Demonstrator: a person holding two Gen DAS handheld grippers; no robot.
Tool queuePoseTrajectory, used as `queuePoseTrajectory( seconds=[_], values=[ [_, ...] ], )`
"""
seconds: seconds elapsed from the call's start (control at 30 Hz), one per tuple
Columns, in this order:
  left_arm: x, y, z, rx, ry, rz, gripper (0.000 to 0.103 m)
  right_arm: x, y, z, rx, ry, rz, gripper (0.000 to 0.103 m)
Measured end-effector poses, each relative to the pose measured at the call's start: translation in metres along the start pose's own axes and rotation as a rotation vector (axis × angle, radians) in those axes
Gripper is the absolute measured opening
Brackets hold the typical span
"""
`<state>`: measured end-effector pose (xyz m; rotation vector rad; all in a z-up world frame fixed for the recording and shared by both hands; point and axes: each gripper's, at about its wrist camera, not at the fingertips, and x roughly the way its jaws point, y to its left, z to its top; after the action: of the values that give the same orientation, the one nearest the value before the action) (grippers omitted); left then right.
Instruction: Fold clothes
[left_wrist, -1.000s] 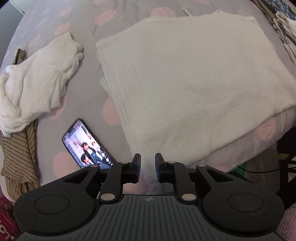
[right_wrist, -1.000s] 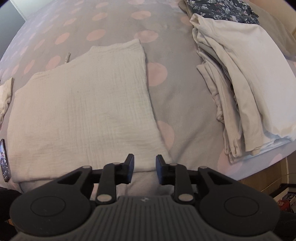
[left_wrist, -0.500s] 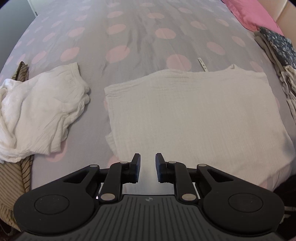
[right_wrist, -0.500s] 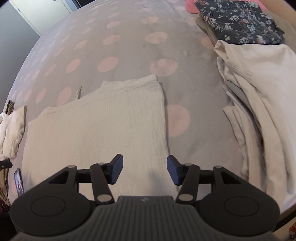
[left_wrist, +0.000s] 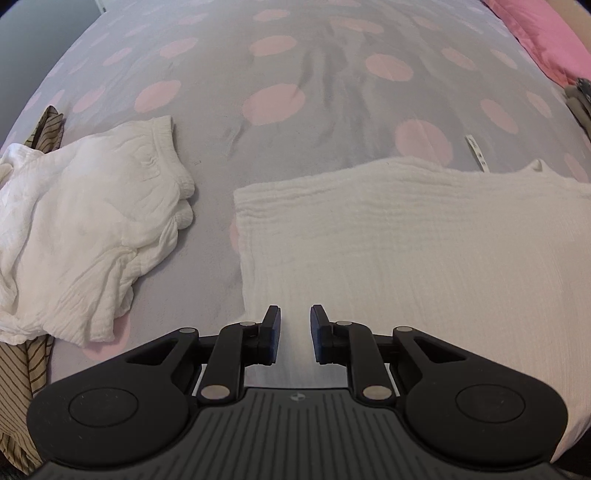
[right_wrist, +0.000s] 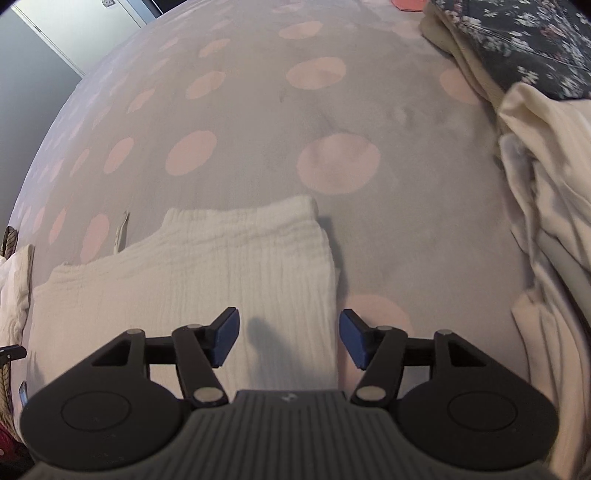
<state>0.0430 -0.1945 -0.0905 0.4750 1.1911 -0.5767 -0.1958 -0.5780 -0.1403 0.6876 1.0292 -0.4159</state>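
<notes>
1. At the far left edge, a striped garment (left_wrist: 27, 354) lies partly under a crumpled white garment (left_wrist: 88, 236), which sits loose and unfolded on the dotted bedspread (left_wrist: 295, 110), well left of the left gripper.
2. The left gripper (left_wrist: 294, 334) hovers over the near left corner of a cream cloth (left_wrist: 406, 251). Its jaws stand a narrow gap apart and hold nothing.
3. The cream cloth lies flat as a layered rectangle, its long axis running left to right across the near side of the bed. Its left edge passes just left of the left gripper.
4. The right gripper (right_wrist: 288, 341) hangs over the same cloth's near right corner (right_wrist: 325, 295), jaws spread wide and empty; the cloth's right edge runs between them, closer to the right jaw.
5. Each gripper is thus nearest its own near corner, with the cloth stretching away towards the far side. A fold would carry the near edge over the far one, though the flat cloth fits equally well with one just laid down.
6. At the far right lies a heap of pale clothes (right_wrist: 546, 229) with a dark flowered piece (right_wrist: 524, 40) beyond it.
</notes>
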Motion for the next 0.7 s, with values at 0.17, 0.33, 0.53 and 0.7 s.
queuePoseTrajectory(
  seconds=[0.17,0.33,0.53,0.7],
  values=[
    [0.008,-0.003,0.009,-0.001,0.001,0.005,0.016,0.027,0.008,0.014,0.002,0.008,-0.031,0.064],
    [0.015,-0.007,0.017,-0.002,0.002,0.012,0.016,0.038,0.024,0.024,-0.01,-0.036,-0.07,0.058],
    [0.011,-0.003,0.024,-0.013,-0.025,0.017,0.016,0.024,0.055,0.025,-0.064,-0.036,-0.066,0.008],
    [0.005,0.006,0.02,-0.029,-0.041,0.005,0.016,-0.004,0.091,0.02,-0.092,-0.006,-0.003,0.007]
  ],
)
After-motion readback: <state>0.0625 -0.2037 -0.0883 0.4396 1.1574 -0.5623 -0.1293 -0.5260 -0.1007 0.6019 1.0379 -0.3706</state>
